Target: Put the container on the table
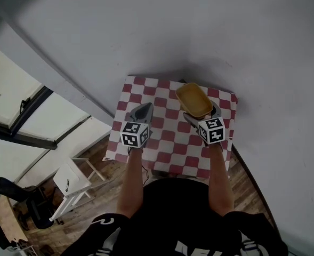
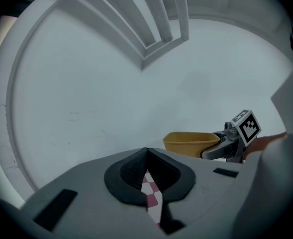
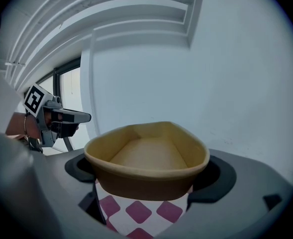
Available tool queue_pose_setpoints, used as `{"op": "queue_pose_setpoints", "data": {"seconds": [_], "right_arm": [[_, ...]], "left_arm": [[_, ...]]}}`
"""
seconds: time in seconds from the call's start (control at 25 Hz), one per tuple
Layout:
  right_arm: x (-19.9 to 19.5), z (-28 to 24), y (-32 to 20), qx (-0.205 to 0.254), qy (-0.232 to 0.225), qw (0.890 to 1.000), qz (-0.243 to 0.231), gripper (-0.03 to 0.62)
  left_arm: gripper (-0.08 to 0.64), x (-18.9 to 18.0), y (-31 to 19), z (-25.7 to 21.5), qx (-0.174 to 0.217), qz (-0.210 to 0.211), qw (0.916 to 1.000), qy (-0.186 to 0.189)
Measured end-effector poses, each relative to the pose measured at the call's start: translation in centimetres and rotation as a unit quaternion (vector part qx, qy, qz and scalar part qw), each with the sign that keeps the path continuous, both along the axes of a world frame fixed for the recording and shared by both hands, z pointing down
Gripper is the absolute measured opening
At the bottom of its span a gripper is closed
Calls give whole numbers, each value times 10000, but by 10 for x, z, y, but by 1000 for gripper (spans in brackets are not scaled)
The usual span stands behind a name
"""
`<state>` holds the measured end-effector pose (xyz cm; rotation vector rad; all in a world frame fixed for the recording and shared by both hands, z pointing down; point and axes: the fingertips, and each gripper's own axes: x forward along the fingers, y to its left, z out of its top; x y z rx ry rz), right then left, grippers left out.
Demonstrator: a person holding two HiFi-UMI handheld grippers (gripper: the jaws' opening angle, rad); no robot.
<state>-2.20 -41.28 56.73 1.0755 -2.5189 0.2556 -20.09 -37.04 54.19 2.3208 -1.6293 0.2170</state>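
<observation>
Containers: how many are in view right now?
1: the tan container, held by the right gripper over the checkered table's far right side. No others show.

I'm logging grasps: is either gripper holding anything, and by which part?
The right gripper clamps the tan container by its two opposite side walls, one jaw on each; the left gripper is shut, holding nothing.

The container point(image 1: 194, 100) sits in the right gripper point(image 1: 198, 111) over the far right of the bench point(image 1: 167, 153), with the left gripper point(image 1: 144, 110) to its left.
</observation>
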Motion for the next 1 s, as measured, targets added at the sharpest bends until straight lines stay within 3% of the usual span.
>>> {"op": "queue_pose_setpoints", "data": {"seconds": [1.0], "right_arm": [[18,-1,-13,7,-69,9999,-86,558]], "left_arm": [[25,24,-15,-5,64,90,9998,-144]]}}
